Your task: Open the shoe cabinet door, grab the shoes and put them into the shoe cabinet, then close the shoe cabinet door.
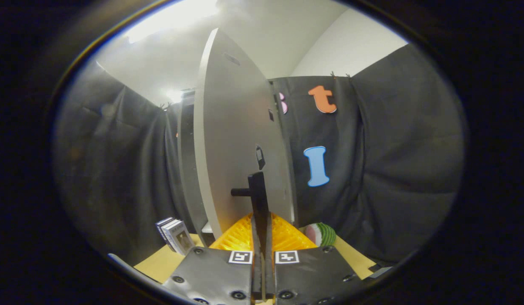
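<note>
My gripper (pixel 261 186) is closed, its fingers pressed together on the dark handle (pixel 241 192) of the cabinet door (pixel 232 140), which stands edge-on just ahead. A small box (pixel 175 235) sits on the desk (pixel 160 262) left of the door, a striped ball (pixel 320 234) right.

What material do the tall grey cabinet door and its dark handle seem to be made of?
The tall grey cabinet door looks like painted or laminated board: flat, matte, with a pale thick edge. Its dark handle, which the gripper fingers are shut on, looks like black metal or plastic; I cannot tell which.
</note>
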A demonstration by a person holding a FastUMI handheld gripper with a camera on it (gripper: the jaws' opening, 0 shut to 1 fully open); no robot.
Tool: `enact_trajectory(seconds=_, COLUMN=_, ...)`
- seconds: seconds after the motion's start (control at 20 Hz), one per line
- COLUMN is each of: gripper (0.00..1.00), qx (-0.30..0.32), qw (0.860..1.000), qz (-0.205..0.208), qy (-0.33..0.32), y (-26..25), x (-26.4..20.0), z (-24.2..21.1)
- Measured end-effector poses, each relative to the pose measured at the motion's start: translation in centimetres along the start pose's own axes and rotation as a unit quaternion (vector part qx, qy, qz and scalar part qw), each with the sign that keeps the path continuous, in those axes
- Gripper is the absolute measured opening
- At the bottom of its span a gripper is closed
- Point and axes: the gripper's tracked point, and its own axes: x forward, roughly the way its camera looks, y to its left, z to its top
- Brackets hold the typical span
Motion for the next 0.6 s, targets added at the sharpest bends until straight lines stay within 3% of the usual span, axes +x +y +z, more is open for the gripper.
enact_trajectory(seconds=0.6, gripper=0.03, qx=0.004, qw=1.0, qz=-0.023, qy=-0.008, y=-6.2, x=-2.3, z=0.2)
